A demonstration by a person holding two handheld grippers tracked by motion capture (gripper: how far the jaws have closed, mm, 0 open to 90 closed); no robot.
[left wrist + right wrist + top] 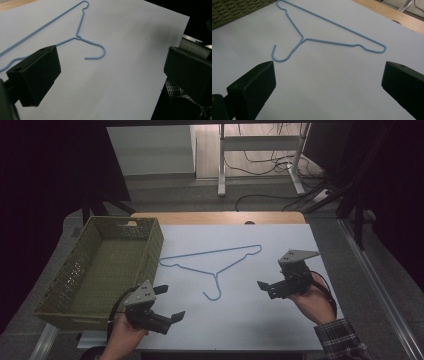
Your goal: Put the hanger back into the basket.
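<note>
A blue wire hanger (216,279) lies flat on the white sheet (250,320), its hook curling toward the person. My left gripper (172,302) hovers open at the near left, beside the basket, a short way from the hook. In the left gripper view the hanger (77,36) lies ahead of the wide-spread jaws of the left gripper (112,72). My right gripper (274,279) is open at the right of the hook and holds nothing. The right gripper view has the hanger (303,38) ahead of the right gripper (328,75), the hook near its left jaw.
An olive-green mesh basket (152,245) stands at the table's left, and its wall (232,10) also appears in the right gripper view. The wooden table edge (215,217) runs behind the sheet. A plaid sleeve (340,337) enters from the bottom right.
</note>
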